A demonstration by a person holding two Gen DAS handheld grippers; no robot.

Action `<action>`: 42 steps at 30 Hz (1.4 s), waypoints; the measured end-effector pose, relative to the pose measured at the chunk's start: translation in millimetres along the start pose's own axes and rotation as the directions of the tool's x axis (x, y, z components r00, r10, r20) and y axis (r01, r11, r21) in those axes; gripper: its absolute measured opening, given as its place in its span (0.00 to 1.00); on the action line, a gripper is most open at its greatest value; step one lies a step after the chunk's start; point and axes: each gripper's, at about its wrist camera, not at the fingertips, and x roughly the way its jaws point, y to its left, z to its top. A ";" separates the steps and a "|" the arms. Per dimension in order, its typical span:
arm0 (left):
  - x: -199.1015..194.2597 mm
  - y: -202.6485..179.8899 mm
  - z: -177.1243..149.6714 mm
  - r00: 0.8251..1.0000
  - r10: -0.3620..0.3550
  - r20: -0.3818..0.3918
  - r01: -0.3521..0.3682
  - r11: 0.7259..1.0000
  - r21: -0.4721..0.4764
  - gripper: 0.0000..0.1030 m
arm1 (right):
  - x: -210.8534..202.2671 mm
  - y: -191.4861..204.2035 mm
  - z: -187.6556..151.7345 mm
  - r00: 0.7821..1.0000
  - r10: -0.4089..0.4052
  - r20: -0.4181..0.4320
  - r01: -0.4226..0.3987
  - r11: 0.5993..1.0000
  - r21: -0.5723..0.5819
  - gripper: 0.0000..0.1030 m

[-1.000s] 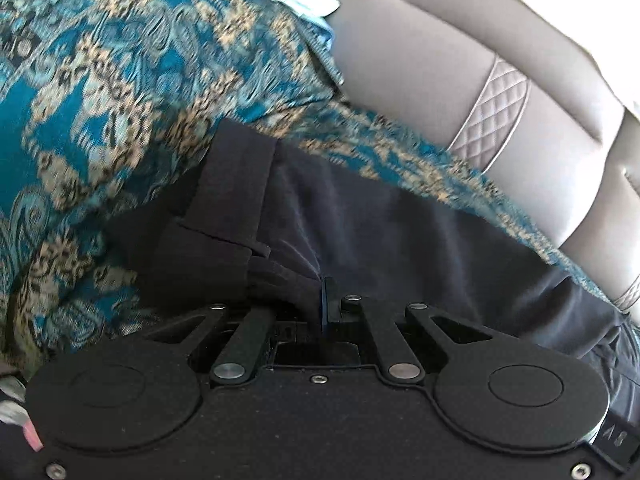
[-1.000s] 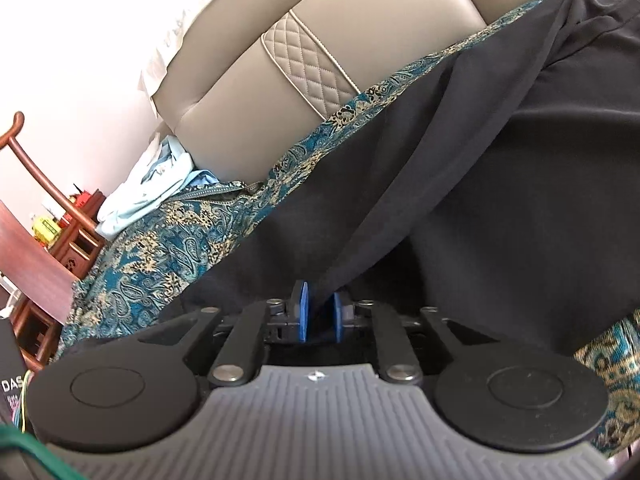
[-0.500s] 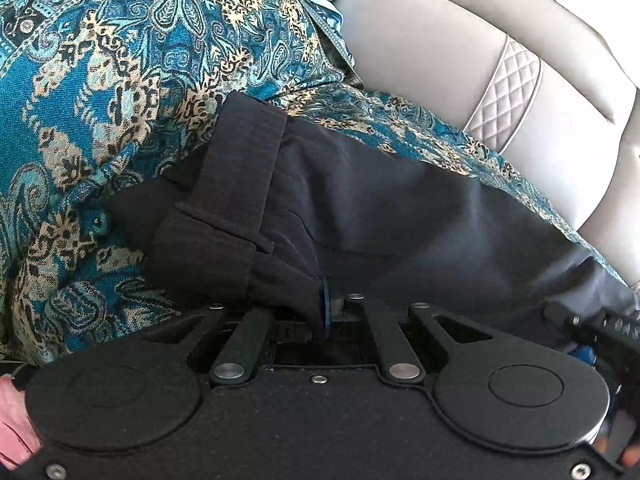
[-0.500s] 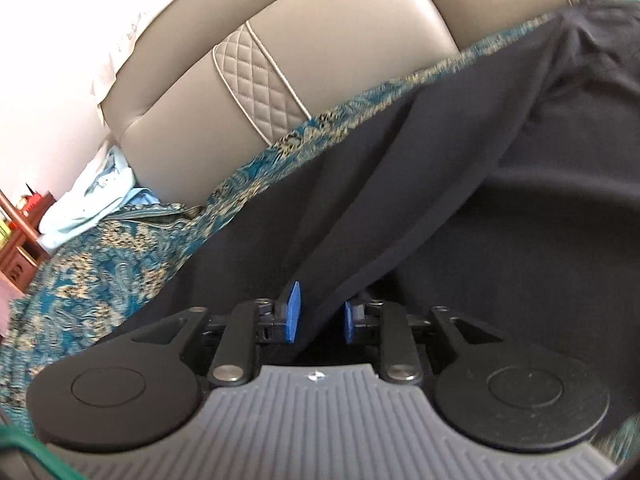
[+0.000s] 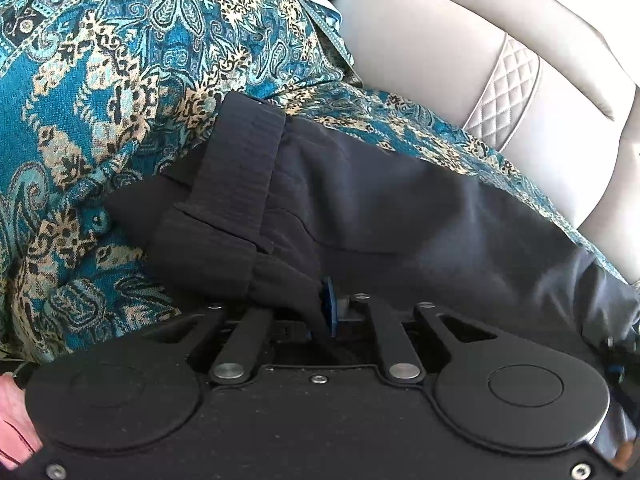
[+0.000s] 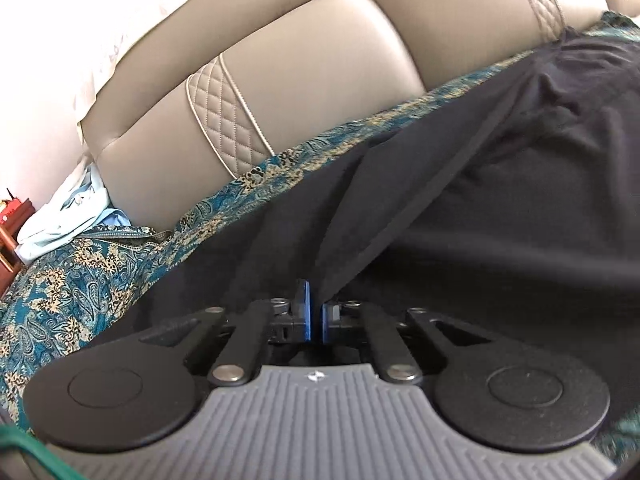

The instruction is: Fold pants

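Two grippers have the black pants (image 5: 400, 216), which lie on the patterned blanket (image 5: 100, 80) against the beige sofa back (image 6: 320, 60): your left gripper (image 5: 326, 312) pinches cloth by the waistband (image 5: 240, 168) with its jaws easing apart, and your right gripper (image 6: 314, 316) is nearly closed on a taut ridge of leg fabric. You look to be at the gathering step, so next carry both pinched edges across together, keeping them tight and level. No brand, label or writing can be read.
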 end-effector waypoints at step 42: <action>-0.2 -9.2 4.4 0.996 0.092 -0.022 -0.091 0.995 0.037 0.10 | 25.8 -253.6 230.6 0.834 -0.504 0.226 0.474 0.863 0.177 0.76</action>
